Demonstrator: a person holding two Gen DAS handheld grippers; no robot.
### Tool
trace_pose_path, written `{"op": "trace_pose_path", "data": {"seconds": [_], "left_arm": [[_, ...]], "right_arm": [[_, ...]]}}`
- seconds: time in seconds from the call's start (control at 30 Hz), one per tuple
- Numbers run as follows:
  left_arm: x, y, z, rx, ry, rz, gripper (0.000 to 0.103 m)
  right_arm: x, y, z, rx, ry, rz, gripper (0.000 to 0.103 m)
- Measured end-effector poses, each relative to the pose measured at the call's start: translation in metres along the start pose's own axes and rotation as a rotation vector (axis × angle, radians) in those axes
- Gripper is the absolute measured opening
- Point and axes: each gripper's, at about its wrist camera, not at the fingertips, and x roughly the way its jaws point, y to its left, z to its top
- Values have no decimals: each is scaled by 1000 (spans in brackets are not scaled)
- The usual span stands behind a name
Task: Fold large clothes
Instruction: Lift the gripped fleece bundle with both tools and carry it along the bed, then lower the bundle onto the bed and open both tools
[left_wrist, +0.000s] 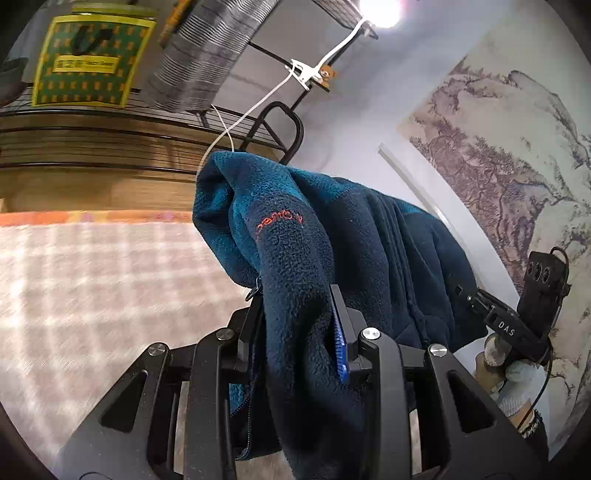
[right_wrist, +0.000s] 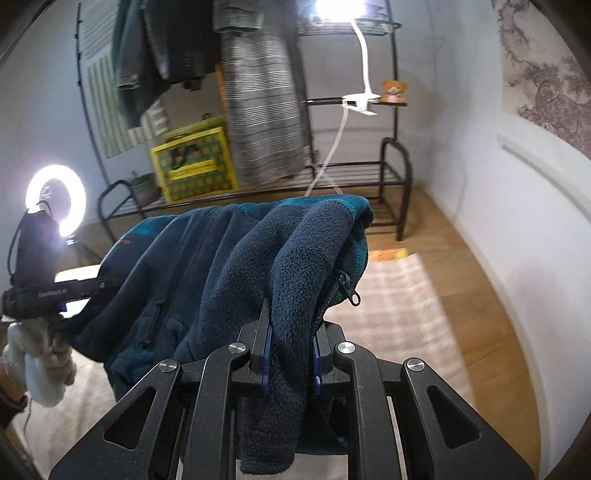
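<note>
A dark navy and teal fleece jacket (left_wrist: 314, 236) with an orange chest logo hangs in the air between my two grippers. My left gripper (left_wrist: 295, 295) is shut on one bunched edge of the fleece, beside its zipper. My right gripper (right_wrist: 291, 314) is shut on another edge of the fleece jacket (right_wrist: 221, 258), next to the zipper pull (right_wrist: 354, 295). In the left wrist view the right gripper (left_wrist: 465, 291) shows at the right, held in a gloved hand. In the right wrist view the left gripper (right_wrist: 107, 282) shows at the left.
A checked pale rug (left_wrist: 92, 295) lies on a wooden floor (right_wrist: 461, 266). A black metal clothes rack (right_wrist: 395, 177) stands at the back with hanging clothes, a yellow-green box (right_wrist: 195, 166) and a clip lamp. A ring light (right_wrist: 55, 199) glows at the left. White walls close in at the right.
</note>
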Motion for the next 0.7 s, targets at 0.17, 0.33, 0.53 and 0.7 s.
{"op": "trace_pose_path", "data": {"seconds": [0.17, 0.33, 0.53, 0.7], "left_arm": [[60, 15, 1, -36, 42, 6, 30], [98, 45, -12, -47, 105, 52, 30], [104, 62, -14, -32, 128, -6, 31], [102, 62, -16, -47, 126, 24, 35]], "right_arm": [[39, -30, 1, 28, 2, -46, 14], [95, -56, -18, 73, 68, -98, 14], [131, -92, -43, 127, 163, -121, 18], [131, -96, -44, 167, 153, -181, 40]]}}
